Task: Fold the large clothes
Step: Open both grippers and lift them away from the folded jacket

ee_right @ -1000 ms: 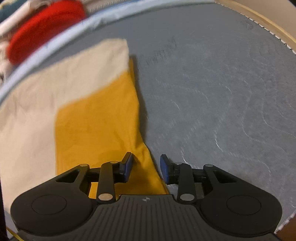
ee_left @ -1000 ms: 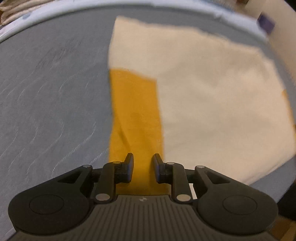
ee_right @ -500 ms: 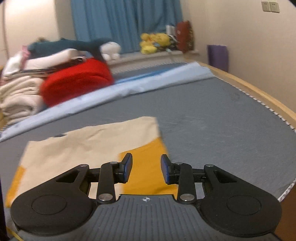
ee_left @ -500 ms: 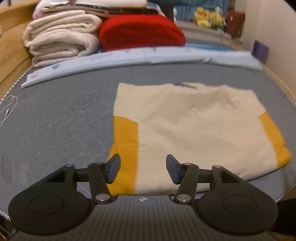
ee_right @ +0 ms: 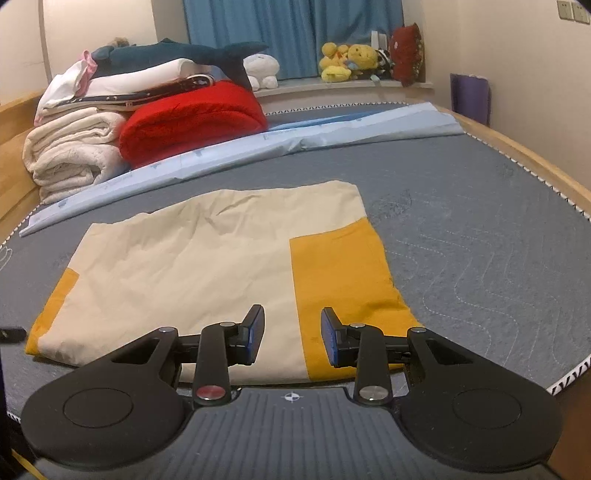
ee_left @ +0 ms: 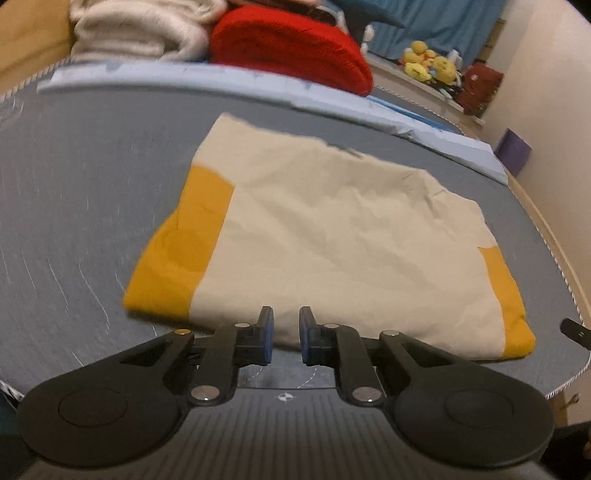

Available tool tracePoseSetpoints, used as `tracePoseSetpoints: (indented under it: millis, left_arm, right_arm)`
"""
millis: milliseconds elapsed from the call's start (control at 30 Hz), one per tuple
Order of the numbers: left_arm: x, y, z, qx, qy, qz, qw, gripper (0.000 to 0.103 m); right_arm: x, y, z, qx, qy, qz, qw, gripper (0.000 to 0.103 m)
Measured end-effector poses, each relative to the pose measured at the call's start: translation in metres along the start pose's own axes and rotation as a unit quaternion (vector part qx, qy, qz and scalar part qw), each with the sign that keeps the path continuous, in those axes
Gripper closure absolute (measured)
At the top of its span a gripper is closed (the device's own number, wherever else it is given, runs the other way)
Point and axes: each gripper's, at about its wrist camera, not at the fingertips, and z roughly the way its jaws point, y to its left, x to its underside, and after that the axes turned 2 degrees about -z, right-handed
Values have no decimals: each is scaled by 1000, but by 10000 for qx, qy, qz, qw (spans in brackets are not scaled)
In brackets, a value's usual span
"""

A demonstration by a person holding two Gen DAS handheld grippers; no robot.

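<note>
One wide grey mattress (ee_right: 480, 229) fills both views, its surface a flat felt-like cloth stitched with pale wavy quilting lines and edged with a black-and-white zigzag trim inside a light wooden bed frame (ee_right: 524, 155). A long pale blue sheet (ee_right: 258, 147) lies creased in a band across the far part of the mattress. Behind it sit a fat red fleece roll (ee_right: 192, 125), soft and fuzzy, and beside that a stack of cream blankets (ee_right: 70, 155) folded into thick rounded layers, with white bedding and a dark blue plush shark (ee_right: 184, 55) piled on top. Yellow plush toys (ee_right: 343, 59) crowd the sill under blue curtains (ee_right: 291, 33).

The folded garment (ee_right: 207, 266) lies flat near the front edge of the mattress, a rough rectangle of cream woven cloth, lightly wrinkled, with mustard-yellow panels at its left and right ends.

The left gripper (ee_left: 283, 334) hovers at the garment's near edge, close to the middle; its blue-padded fingers stand narrowly apart with nothing between them. The right gripper (ee_right: 292, 334) hovers over the near edge where cream meets yellow, fingers spread wider and likewise empty.
</note>
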Motion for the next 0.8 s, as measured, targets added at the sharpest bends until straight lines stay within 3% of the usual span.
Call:
tracePoseSetpoints:
  millis: [133,200,267,367,500,567,700,800]
  left_arm:
    - [1,17,20,86,124,-581,9982,87]
    - [-2,24,28,134,122,-868,9961,81]
    - [-3,34,35,183,172,-1252,9918,62]
    - [-1,52,46,130,267,-1873,9819,54]
    - [3,78,61,135,401,-2725,9612,50]
    - [5,89,68,77,405,-3044,9516,40]
    - [12,104,77,64,243,-3454,9381,38]
    - [12,110,82,156,7,-3602,9327,38]
  right_arm:
    - [-1,-2,1,-19,-52,-58,10000,68]
    - [-2,-4,2,-57,-41,-53,10000,68]
    - [-2,-4,4,-91,-27,-57,9999,68]
    - [-3,-4,6,-144,-3,-115,9998,68]
    - [-5,-3,9,-225,21,-186,9996,68]
    - [-6,0,10,-252,28,-219,9994,68]
    - [-6,4,13,-288,31,-330,9990,68]
    - [-5,8,14,-292,52,-390,9988,68]
